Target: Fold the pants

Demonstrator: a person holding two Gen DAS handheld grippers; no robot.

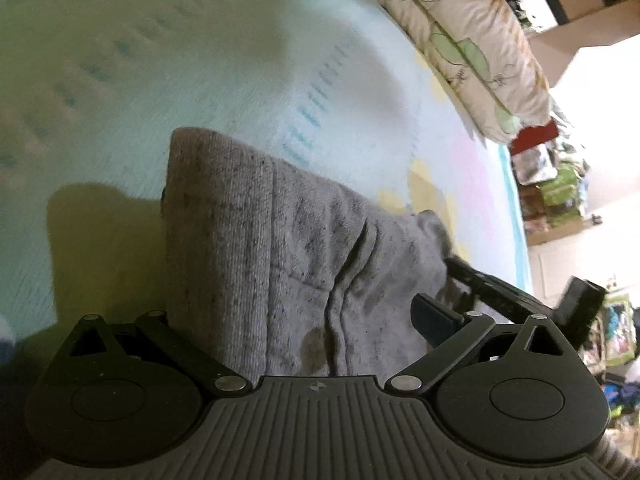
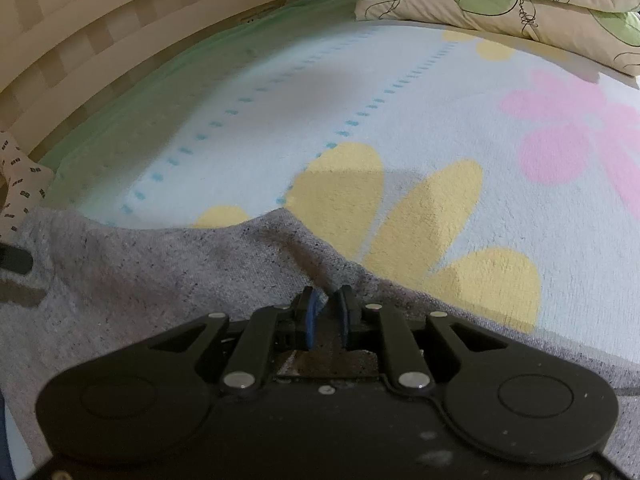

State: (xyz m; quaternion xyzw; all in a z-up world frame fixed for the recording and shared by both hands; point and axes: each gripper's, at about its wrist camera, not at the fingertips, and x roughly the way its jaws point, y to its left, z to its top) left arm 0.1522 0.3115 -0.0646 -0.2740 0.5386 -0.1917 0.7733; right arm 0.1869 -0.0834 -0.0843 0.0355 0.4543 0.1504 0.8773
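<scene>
The grey speckled pants (image 1: 288, 248) lie on a pale blue flowered blanket (image 2: 440, 128) on a bed. In the left wrist view my left gripper (image 1: 304, 320) is spread wide open around a raised fold of the pants; the right finger (image 1: 434, 320) shows, the left finger is hidden behind the cloth. My right gripper appears beyond it at the right (image 1: 492, 284). In the right wrist view my right gripper (image 2: 328, 312) is shut on a pinched ridge of the pants (image 2: 160, 280), its blue pads close together with cloth between.
Two stacked pillows with a green leaf print (image 2: 500, 4) lie at the head of the bed. A wooden slatted bed rail (image 2: 80, 40) runs along the far left. Cluttered shelves (image 1: 560, 184) stand beyond the bed edge.
</scene>
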